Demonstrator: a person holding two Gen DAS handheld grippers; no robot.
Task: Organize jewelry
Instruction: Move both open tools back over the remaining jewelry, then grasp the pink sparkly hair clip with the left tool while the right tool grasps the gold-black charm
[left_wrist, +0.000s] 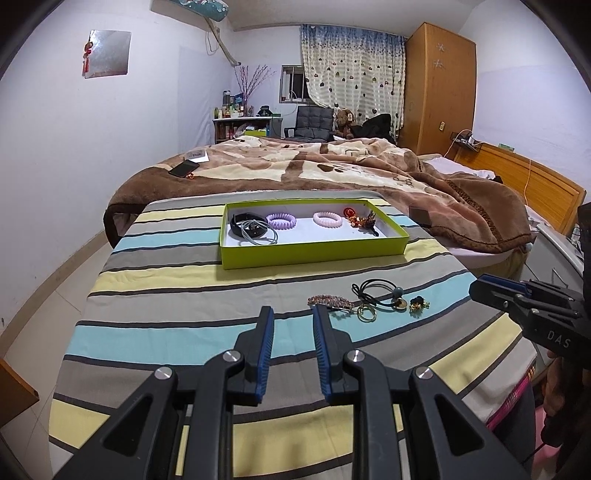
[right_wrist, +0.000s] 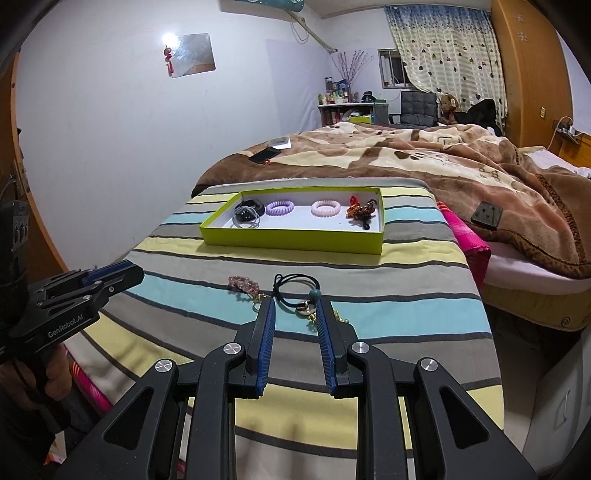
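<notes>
Left gripper (left_wrist: 291, 314) hangs over the striped worktop (left_wrist: 155, 306), fingers apart, nothing between them. Just ahead and to its right lies the hair clip (left_wrist: 328, 301), a sparkly pinkish bar flat on the cloth, long axis running side to side across the stripes, its right end toward the gold ring (left_wrist: 365, 314). Next along, the black tie (left_wrist: 376, 291) with its teal bead, then a small gold charm (left_wrist: 417, 304). Beyond them the green box (left_wrist: 314, 254) sits crosswise, already holding a black band, two coil ties and a red-and-amber piece.

Over to the right gripper (right_wrist: 295, 310): fingers apart too, empty, with the black tie's (right_wrist: 295, 286) loop and bead right in front of the tips. I'd say the tie is the pick here. Best to come down straddling the cord near the bead, close on one strand only, and lift clear of the ring and chain tangled beside it, then carry it to the box's bare floor.
</notes>
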